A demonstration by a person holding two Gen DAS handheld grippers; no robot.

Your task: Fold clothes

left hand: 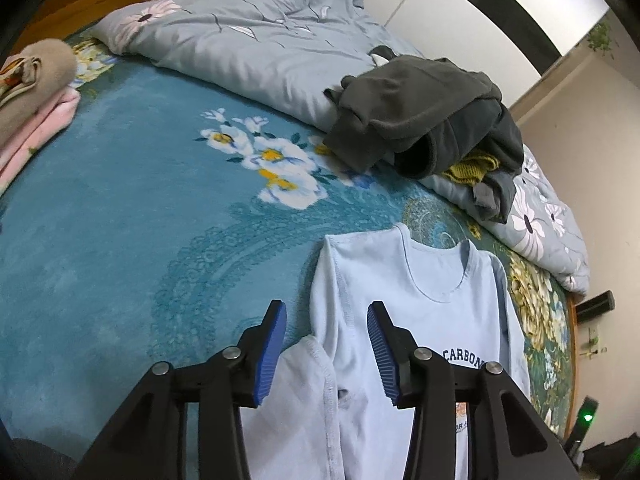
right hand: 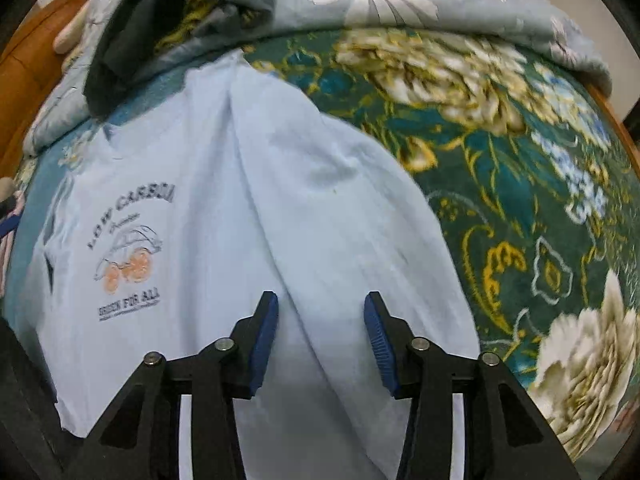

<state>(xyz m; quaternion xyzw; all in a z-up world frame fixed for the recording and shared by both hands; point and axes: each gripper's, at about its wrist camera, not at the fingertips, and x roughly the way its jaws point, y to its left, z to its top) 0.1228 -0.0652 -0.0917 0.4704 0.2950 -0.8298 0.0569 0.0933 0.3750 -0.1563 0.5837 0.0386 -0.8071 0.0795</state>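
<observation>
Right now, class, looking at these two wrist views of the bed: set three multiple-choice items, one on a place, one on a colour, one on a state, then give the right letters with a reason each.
1. Where does the dark grey garment lie?
A. on the floral quilt
B. on the floor
C. on the folded stack

2. What colour is the printed T-shirt?
A. red
B. light blue
C. black

3. How does the left gripper stand?
A. clamped on the shirt
B. open above the shirt
C. holding a hanger

Answers: 1 A, it is heaped on the quilt's edge. 2 B, pale blue cloth with dark lettering. 3 B, the blue pads stand apart, nothing pinched.
</observation>
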